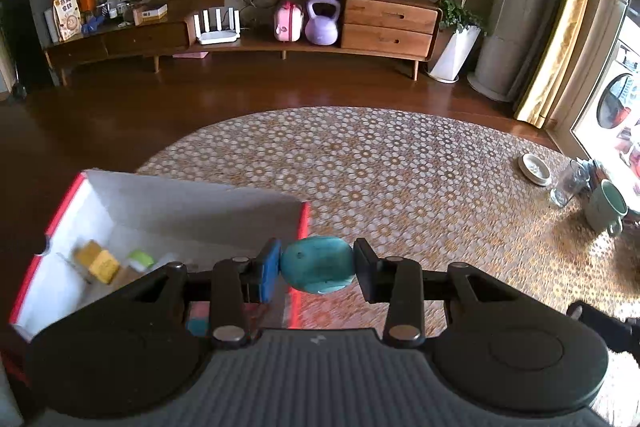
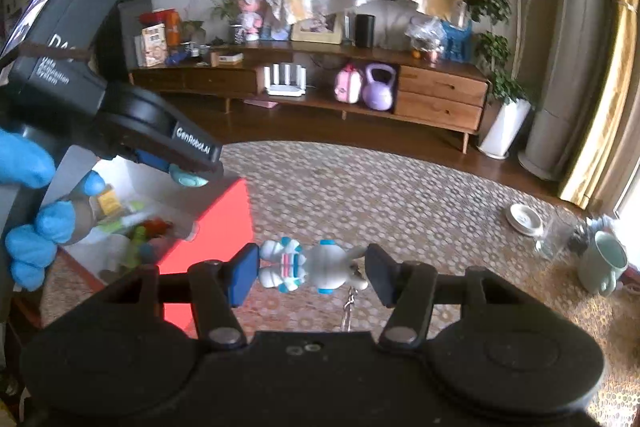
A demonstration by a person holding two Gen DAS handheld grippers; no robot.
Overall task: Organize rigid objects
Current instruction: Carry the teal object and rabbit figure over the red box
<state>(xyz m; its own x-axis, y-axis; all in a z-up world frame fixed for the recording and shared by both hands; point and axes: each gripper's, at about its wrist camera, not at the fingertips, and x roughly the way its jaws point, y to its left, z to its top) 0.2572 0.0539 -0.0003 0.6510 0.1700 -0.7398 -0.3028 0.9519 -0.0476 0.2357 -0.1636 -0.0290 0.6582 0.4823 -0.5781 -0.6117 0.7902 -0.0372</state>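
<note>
The left gripper (image 1: pixel 317 264) pinches a smooth teal stone (image 1: pixel 317 264) over the right edge of the red box (image 1: pixel 192 205); it seems hard, heavy and slippery. The right gripper (image 2: pixel 311 265) pinches a light, stiff rabbit figure (image 2: pixel 316 265) end to end, just right of the box.

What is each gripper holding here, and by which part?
Left gripper: teal pebble-shaped piece, pinched at its two ends. Right gripper: white figurine keychain, feet to ears.

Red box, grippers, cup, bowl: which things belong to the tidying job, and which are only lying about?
Job:
- teal stone in left gripper
- rabbit figure in right gripper
- red box

Lying about:
- green mug
- glass
- white bowl
</note>
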